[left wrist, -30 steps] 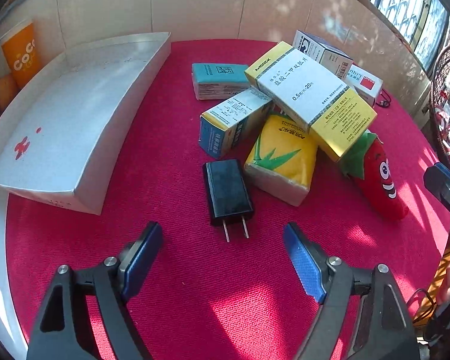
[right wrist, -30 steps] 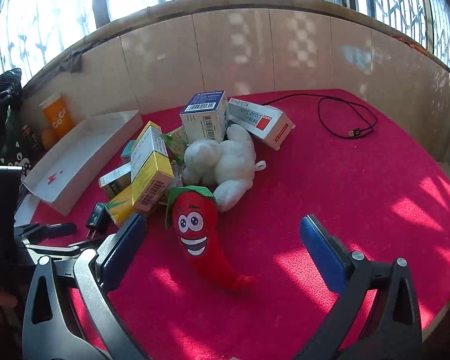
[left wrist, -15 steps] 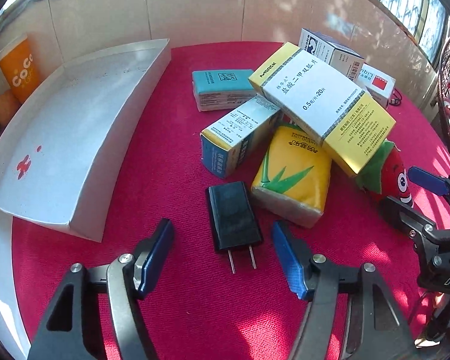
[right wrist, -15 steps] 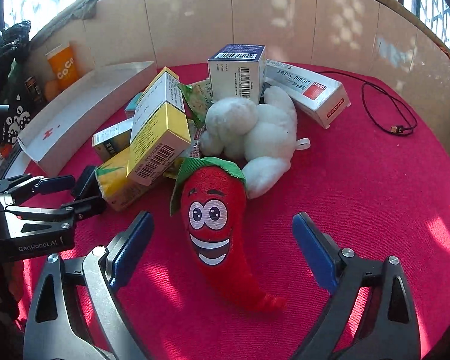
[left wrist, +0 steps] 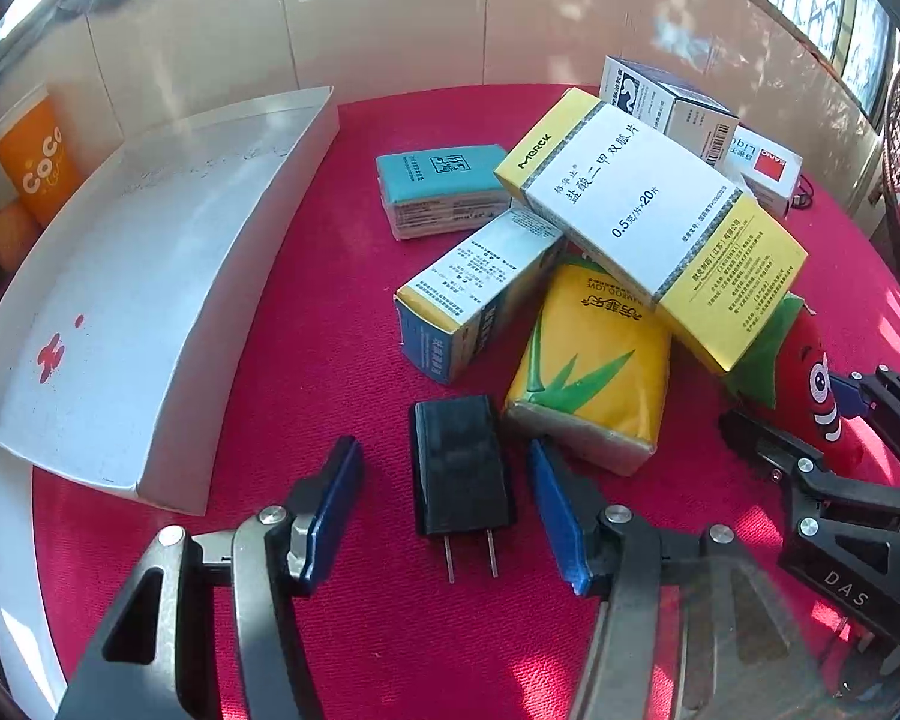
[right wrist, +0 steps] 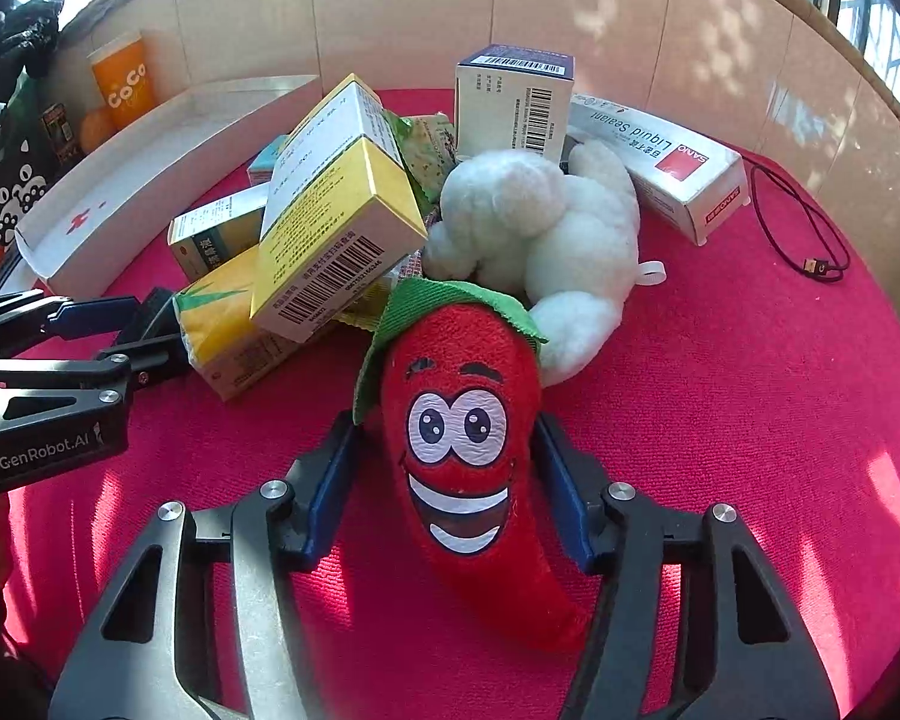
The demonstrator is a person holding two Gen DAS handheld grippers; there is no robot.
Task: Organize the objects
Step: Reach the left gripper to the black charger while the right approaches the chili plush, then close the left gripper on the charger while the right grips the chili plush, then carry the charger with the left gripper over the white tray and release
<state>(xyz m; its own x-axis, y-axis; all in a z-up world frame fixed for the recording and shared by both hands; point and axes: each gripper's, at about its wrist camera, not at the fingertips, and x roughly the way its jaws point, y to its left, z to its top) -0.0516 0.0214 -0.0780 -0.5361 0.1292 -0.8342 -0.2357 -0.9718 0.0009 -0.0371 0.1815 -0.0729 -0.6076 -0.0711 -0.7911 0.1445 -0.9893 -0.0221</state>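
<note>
A black plug charger (left wrist: 459, 462) lies flat on the red cloth, prongs toward me. My left gripper (left wrist: 444, 504) straddles it with jaws closing, and a strip of cloth shows on each side of the charger. A red chili plush (right wrist: 462, 420) with a smiling face lies between the closing jaws of my right gripper (right wrist: 444, 474). The right pad is at its side and the left pad stands a little off. An open white cardboard tray (left wrist: 120, 276) sits to the left.
Piled behind the charger are a yellow tissue pack (left wrist: 594, 372), a yellow-and-white medicine box (left wrist: 648, 222), a blue-white box (left wrist: 480, 288) and a teal pack (left wrist: 444, 186). A white plush (right wrist: 540, 228), a Sano box (right wrist: 660, 162) and a cable (right wrist: 804, 222) lie further right. An orange cup (left wrist: 30, 162) stands beyond the tray.
Both grippers have narrowed. The left one edged forward until its pads flank the charger. The right one came down and forward until the chili plush sits between its pads.
</note>
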